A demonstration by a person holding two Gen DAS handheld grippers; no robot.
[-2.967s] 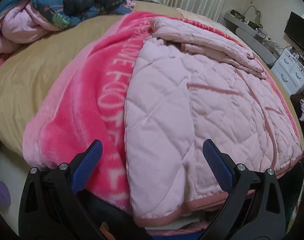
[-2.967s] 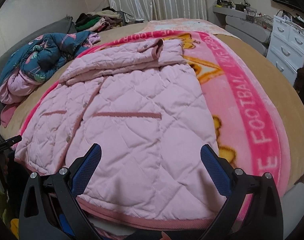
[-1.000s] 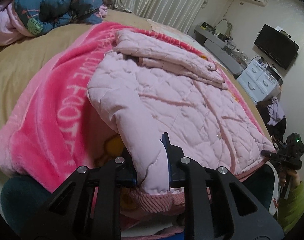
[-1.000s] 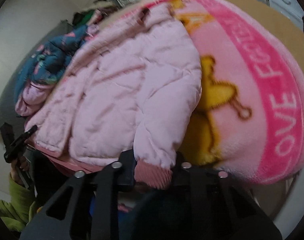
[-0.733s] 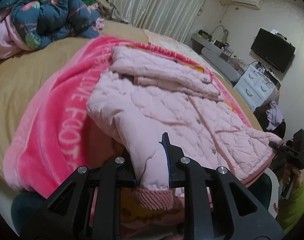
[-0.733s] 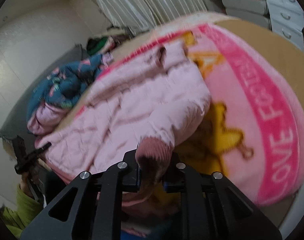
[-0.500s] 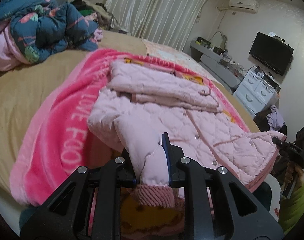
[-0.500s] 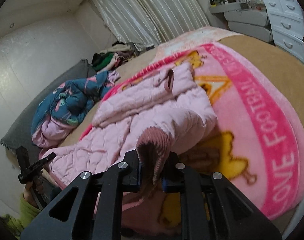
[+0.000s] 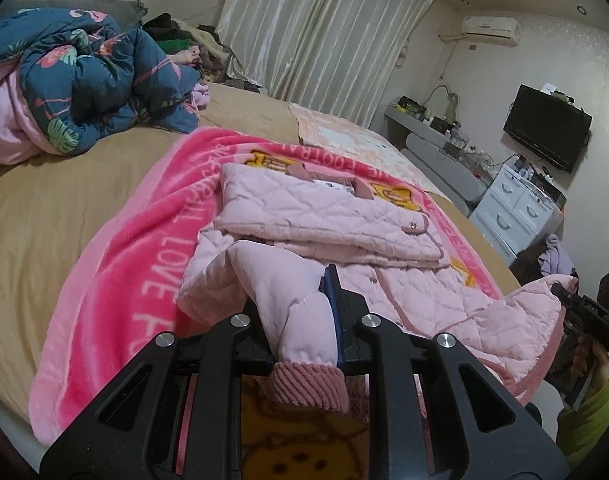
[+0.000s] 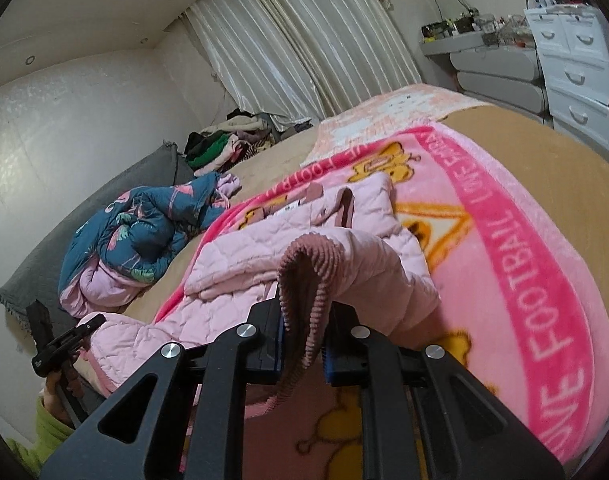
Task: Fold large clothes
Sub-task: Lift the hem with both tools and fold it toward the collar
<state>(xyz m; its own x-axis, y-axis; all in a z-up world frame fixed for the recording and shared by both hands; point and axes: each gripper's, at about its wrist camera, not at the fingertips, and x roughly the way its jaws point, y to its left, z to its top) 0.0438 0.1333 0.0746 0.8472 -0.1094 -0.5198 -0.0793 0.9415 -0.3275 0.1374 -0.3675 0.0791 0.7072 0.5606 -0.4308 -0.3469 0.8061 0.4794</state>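
Both tongs, left (image 9: 304,332) and right (image 10: 302,336), clench the pink jacket's (image 9: 384,280) hem corners, lifted above the blanket (image 9: 144,240).

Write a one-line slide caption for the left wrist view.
Left gripper clamps the pink quilted jacket's hem above a pink blanket.

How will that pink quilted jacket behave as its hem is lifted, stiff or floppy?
Probably floppy: the pink quilted jacket sags between the left gripper and right gripper. Its puffy padding suggests it's light and bulky, likely springing open rather than creasing flat.
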